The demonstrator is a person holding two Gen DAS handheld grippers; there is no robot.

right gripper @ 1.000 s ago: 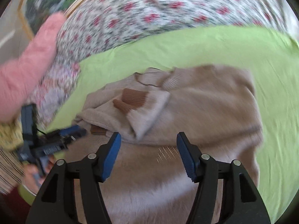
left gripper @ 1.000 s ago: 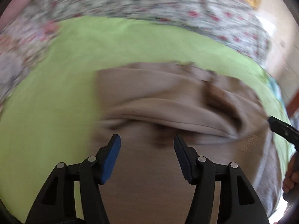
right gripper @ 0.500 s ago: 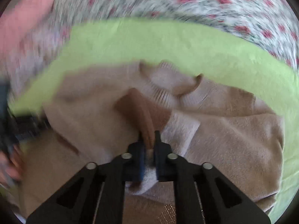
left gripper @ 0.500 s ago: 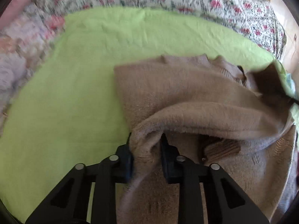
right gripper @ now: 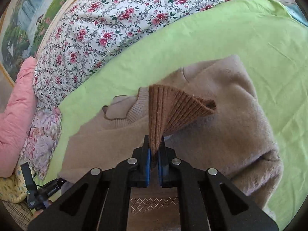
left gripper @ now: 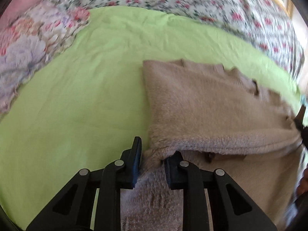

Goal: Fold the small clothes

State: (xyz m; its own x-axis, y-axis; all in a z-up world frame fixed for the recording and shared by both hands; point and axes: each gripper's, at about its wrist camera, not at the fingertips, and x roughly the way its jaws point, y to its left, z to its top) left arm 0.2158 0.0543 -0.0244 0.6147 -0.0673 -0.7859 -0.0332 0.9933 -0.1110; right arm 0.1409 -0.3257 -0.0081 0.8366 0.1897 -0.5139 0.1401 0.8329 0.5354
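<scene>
We're mid-fold on the fuzzy beige knit sweater (right gripper: 227, 115), spread on the lime-green bed sheet (left gripper: 86, 96) ahead of both grippers. Right gripper (right gripper: 154, 154) clamps its brown ribbed cuff (right gripper: 173, 107); left gripper (left gripper: 152, 161) pinches a bunched beige edge. Next: carry both inward, keeping tension even.

The right tongs (right gripper: 154, 154) are pinching the brown cuff (right gripper: 173, 109) at center frame, above the sweater (right gripper: 231, 115).

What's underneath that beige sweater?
The beige sweater lies on a green sheet, which shows all around it. Whatever is directly beneath the sweater is covered by the knit.
</scene>
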